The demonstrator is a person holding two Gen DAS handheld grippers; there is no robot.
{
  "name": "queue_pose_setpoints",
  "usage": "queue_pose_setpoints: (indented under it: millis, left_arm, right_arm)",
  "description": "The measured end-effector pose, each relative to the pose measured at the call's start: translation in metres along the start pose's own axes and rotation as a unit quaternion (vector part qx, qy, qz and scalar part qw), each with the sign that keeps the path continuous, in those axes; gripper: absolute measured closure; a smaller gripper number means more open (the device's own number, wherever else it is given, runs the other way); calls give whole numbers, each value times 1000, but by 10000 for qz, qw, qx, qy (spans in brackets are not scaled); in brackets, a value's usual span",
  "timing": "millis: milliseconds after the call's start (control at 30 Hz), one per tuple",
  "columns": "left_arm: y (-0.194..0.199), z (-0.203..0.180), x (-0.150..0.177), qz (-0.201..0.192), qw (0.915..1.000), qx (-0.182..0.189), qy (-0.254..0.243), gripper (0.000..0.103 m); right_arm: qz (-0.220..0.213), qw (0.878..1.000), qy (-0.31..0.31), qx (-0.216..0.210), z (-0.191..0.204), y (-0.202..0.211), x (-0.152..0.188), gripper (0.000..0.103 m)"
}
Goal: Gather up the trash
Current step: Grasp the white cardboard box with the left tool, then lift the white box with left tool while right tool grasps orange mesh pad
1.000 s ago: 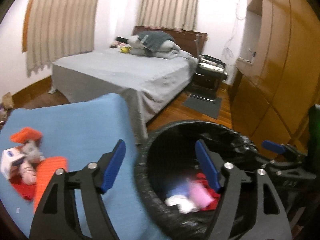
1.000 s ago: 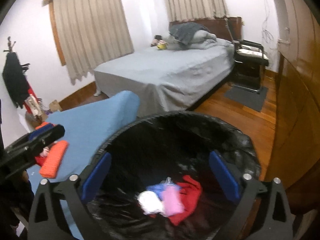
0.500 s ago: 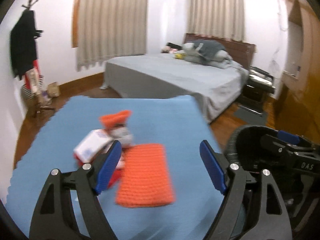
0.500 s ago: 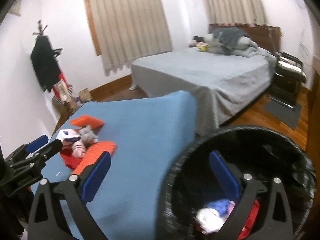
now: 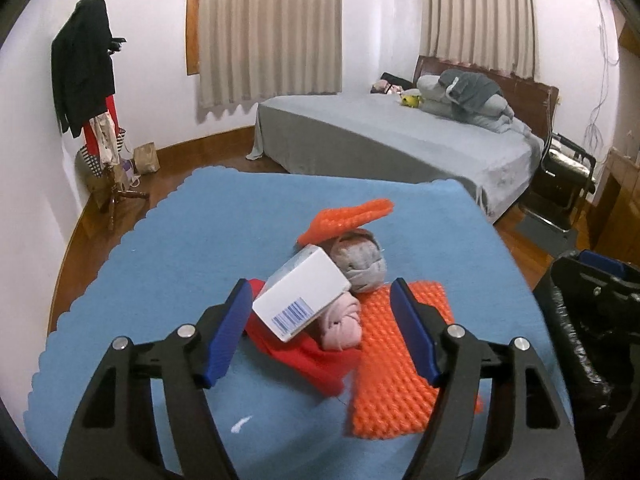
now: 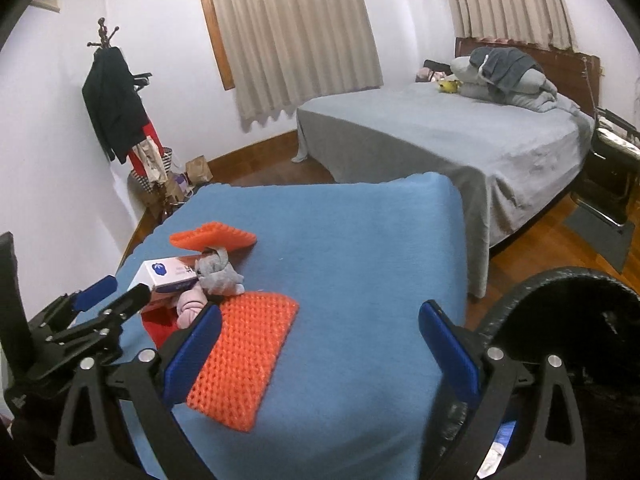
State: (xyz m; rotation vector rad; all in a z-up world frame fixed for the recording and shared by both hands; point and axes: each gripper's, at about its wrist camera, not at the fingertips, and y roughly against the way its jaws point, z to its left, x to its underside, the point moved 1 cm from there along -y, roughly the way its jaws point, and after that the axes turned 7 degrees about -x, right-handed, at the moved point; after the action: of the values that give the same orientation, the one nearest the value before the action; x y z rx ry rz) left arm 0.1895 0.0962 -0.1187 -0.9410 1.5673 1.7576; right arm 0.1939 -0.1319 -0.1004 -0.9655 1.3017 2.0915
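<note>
Left wrist view: looks forward and down along own fingers, close over blue-covered table (image 5: 168, 240); trash pile (image 5: 320, 300) centred. Right wrist view: same downward tilt, set further right; pile (image 6: 192, 280) seen at lower left, bin rim (image 6: 560, 280) at lower right. Shared by both: table, pile, bed (image 5: 400, 136), coat rack (image 6: 116, 100), curtains.

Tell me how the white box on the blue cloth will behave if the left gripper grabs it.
The white box looks like thin cardboard, so it is probably light and may crush under a hard squeeze. It lies tilted on the pink bundle and red cloth, so it will likely tip or slide if nudged. Its flat sides should suit the left gripper, whose jaws stand open.
</note>
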Motion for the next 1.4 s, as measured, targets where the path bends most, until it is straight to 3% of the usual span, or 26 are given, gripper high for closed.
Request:
queue_pose_setpoints:
  millis: [300,400,767,1200,1400]
  left_arm:
    - [-30,1,0,155,9995,-28,-259,35]
    - [-37,4,-3,192,9995,-3,-240,46]
    - [-10,24,2,48,9993,-44,369,47]
    - [-33,31,16,605,9972,-179,393,44]
    - [-30,37,20,693,9960,5,560,32]
  right_arm:
    - [194,9998,3,3,5,-20,1,6]
    - [263,9997,7,-1,7,-25,3,6]
    - [374,9993,-13,-5,6,-31,5,6]
    - [457,9989,38,-67,9,-33,7,6]
    - [491,9987,47,-86,10,-36,9,6]
